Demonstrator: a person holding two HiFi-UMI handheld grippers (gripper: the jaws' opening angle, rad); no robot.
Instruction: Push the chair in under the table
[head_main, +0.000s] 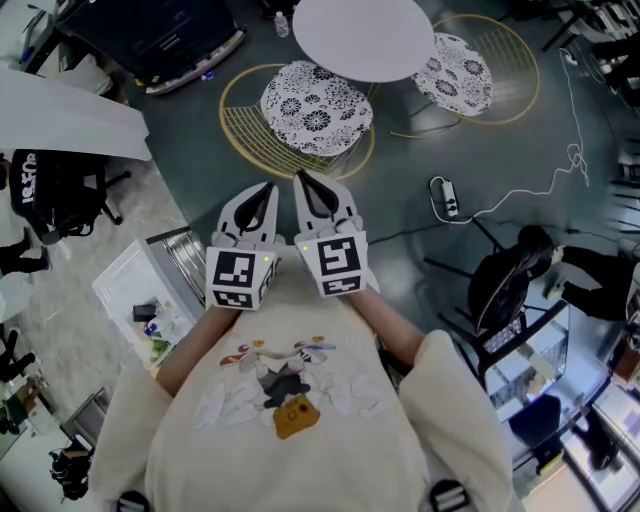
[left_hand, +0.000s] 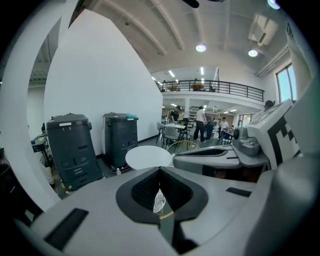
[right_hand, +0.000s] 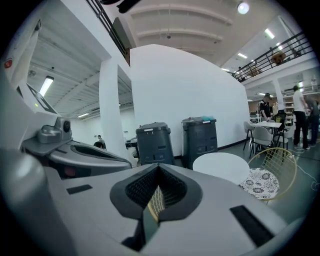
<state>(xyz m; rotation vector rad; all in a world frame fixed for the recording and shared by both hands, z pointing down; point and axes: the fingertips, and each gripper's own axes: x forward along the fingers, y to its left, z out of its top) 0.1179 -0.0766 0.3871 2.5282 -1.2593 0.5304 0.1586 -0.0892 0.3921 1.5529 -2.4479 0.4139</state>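
A round white table (head_main: 365, 35) stands ahead. The nearer chair (head_main: 315, 105) has a black-and-white patterned cushion and a gold wire back (head_main: 238, 130) that curves toward me. My left gripper (head_main: 267, 187) and right gripper (head_main: 301, 177) are side by side, both shut and empty. Their tips are at the near rim of the wire back, and contact cannot be told. In the left gripper view the table (left_hand: 148, 156) lies beyond the shut left gripper (left_hand: 160, 170). The right gripper view shows its shut gripper (right_hand: 159, 167), the table (right_hand: 220, 167) and a cushion (right_hand: 260, 183).
A second patterned chair (head_main: 455, 72) stands right of the table. A power strip (head_main: 447, 197) with a white cable lies on the dark floor. A black office chair (head_main: 510, 275) is at right and a white cart (head_main: 150, 290) at left. Dark bins (left_hand: 75, 150) stand behind the table.
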